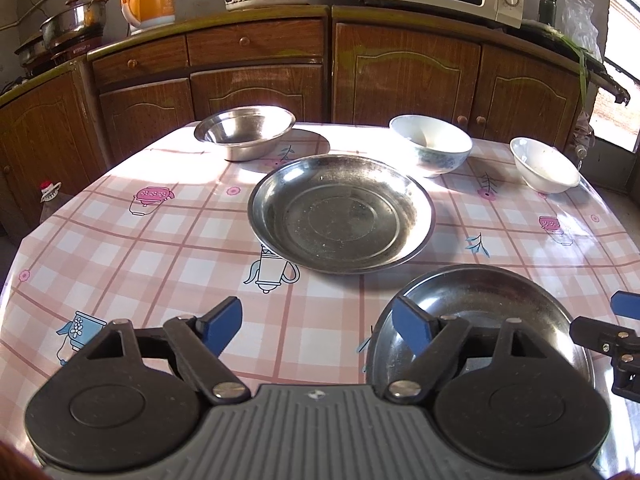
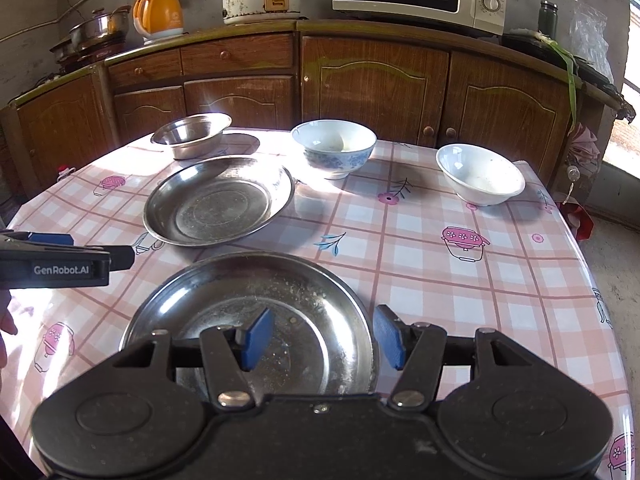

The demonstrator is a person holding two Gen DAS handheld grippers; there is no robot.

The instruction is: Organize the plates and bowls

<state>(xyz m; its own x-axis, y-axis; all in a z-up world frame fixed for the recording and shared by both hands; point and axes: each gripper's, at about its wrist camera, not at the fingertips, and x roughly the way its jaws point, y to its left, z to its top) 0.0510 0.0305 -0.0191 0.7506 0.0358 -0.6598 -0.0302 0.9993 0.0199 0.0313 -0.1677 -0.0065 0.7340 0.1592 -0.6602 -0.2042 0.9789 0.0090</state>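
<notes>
Two steel plates (image 2: 218, 200), one steel bowl (image 2: 191, 136) and two china bowls (image 2: 334, 152) were seen on the counter (image 2: 420, 264), both hand-held grippers (image 1: 316, 330) held open and empty.

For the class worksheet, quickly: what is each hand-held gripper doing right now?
Left hand-held gripper: open, holding nothing.
Right hand-held gripper: open, holding nothing, over the near steel plate.
</notes>
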